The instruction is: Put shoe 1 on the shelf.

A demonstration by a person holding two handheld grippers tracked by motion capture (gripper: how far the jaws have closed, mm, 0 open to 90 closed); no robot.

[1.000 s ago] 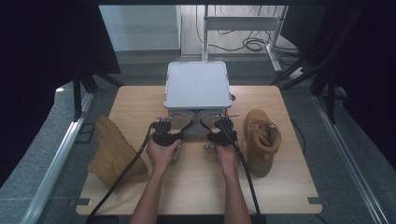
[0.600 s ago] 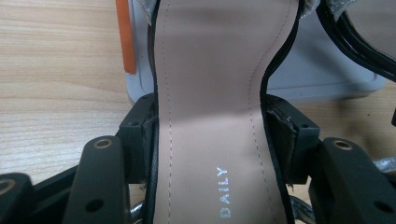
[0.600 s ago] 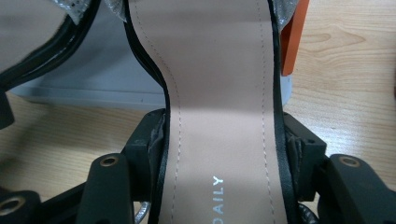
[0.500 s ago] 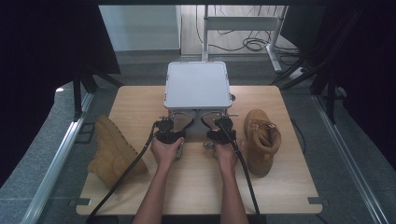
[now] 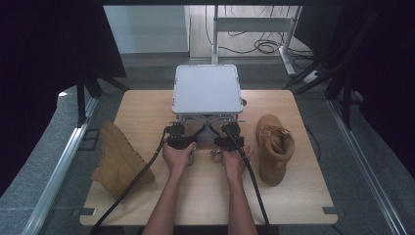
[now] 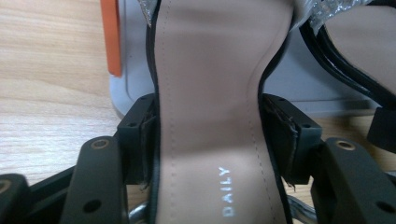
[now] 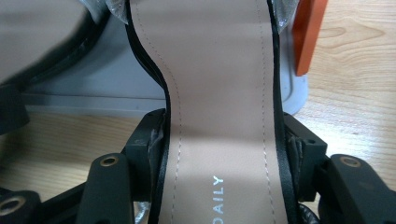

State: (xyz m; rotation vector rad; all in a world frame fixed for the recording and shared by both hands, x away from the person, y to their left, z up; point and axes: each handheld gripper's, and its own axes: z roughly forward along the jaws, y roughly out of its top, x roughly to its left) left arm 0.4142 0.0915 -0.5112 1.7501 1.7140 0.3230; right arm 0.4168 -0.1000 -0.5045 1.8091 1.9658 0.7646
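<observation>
Two black heeled sandals with beige insoles printed "DAILY" lie in front of a closed grey case. My left gripper is shut on the left sandal, its pads pressing both edges of the narrow waist. In the same way my right gripper is shut on the right sandal. Both sandals' toes point at the case front. Black straps of the neighbouring sandal show at the edge of each gripper view.
A tan boot lies on its side at the left of the wooden table. Another tan boot stands upright at the right. Orange latches sit on the case front. Black cables trail back along both forearms.
</observation>
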